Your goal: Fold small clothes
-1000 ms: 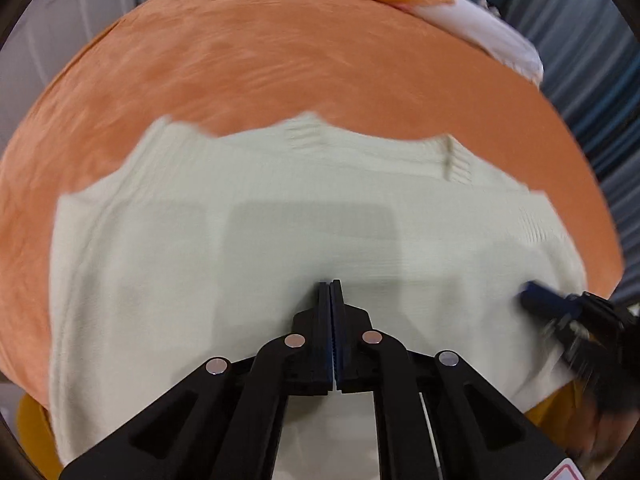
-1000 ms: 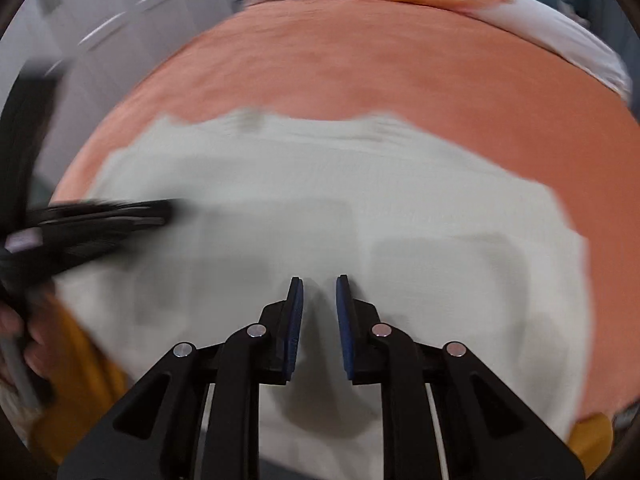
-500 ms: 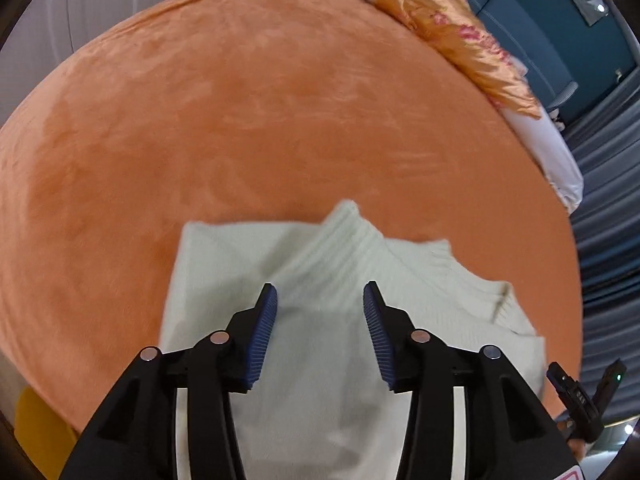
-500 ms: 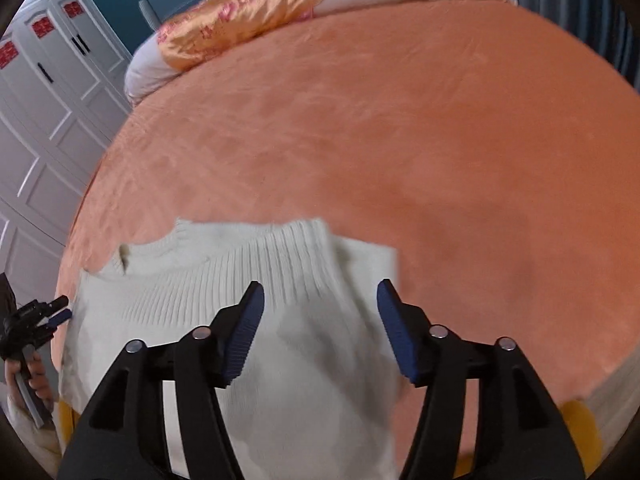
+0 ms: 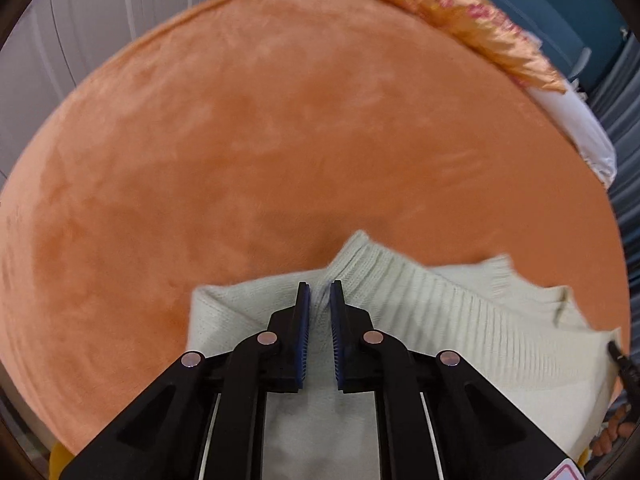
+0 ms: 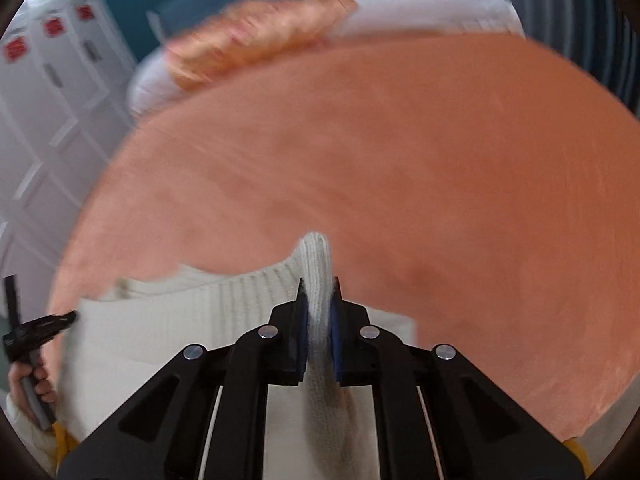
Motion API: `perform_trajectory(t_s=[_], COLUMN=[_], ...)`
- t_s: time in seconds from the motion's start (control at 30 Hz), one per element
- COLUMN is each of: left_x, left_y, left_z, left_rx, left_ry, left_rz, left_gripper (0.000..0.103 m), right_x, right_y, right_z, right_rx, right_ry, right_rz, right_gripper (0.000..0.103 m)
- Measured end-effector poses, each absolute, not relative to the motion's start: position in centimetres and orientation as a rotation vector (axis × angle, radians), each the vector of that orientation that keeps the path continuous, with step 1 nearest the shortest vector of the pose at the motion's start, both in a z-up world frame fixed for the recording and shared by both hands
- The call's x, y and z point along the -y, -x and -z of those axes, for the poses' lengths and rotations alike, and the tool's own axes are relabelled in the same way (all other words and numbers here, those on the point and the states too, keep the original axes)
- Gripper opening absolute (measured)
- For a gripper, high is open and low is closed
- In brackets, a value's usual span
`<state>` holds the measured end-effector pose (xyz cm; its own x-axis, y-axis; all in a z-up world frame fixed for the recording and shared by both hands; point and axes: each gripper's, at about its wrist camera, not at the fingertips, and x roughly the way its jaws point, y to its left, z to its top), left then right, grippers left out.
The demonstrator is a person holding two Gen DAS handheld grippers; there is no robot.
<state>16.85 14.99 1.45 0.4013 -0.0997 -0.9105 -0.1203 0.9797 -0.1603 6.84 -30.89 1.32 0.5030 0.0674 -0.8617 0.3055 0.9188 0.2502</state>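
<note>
Orange bedspread (image 5: 280,140) covers the bed and fills most of both wrist views. At the far end, a white pillow (image 5: 576,120) with a gold patterned cloth (image 5: 472,28) lying over it. White panelled cupboard doors (image 6: 48,128) stand beside the bed.

Cream knit sweater (image 5: 460,320) lies on the bedspread at the near edge, partly folded: ribbed bands run across it and one ribbed corner peaks upward.

Left claw (image 5: 319,292): jaws drawn nearly together over a raised fold of the knit, fabric showing in the narrow gap between the blue pads (image 5: 303,336); it grips the sweater near the ribbed peak.

Right claw (image 6: 319,288): jaws closing, a ridge of ribbed knit bunched between its pads and standing up past the tips; pads press the fabric on both sides.

At the left edge of the right wrist view, a hand (image 6: 28,388) holds the handle of the other claw. View is motion-blurred.
</note>
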Motion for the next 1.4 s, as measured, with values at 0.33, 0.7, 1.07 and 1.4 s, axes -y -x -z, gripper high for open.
perform_trajectory(t_s=[0.33, 0.7, 1.07, 1.4], left_x=[-13.2, -0.1, -9.1, -9.6], left_y=[-11.1, -2.7, -0.6, 0.5], left_z=[-8.9, -4.3, -4.1, -3.3], left_rx=[-0.994, -1.183, -1.178, -1.154], left_ry=[0.152, -0.056, 0.052, 0.036], left_rz=[0.002, 0.273, 0.100, 0.067], left_gripper=[0.016, 0.018, 0.016, 0.016], right_x=[26.4, 8.5, 22.6, 22.8], right_y=[-2.0, 2.8, 6.6, 6.9], right_z=[-6.8, -3.6, -1.0, -0.4], right_rx=[-0.890, -1.054, -1.088, -1.152], right_ry=[-0.341, -0.079, -0.325, -0.210], right_rz=[0.145, -0.272, 0.109, 0.165], right_gripper=[0.022, 0.019, 0.005, 0.002])
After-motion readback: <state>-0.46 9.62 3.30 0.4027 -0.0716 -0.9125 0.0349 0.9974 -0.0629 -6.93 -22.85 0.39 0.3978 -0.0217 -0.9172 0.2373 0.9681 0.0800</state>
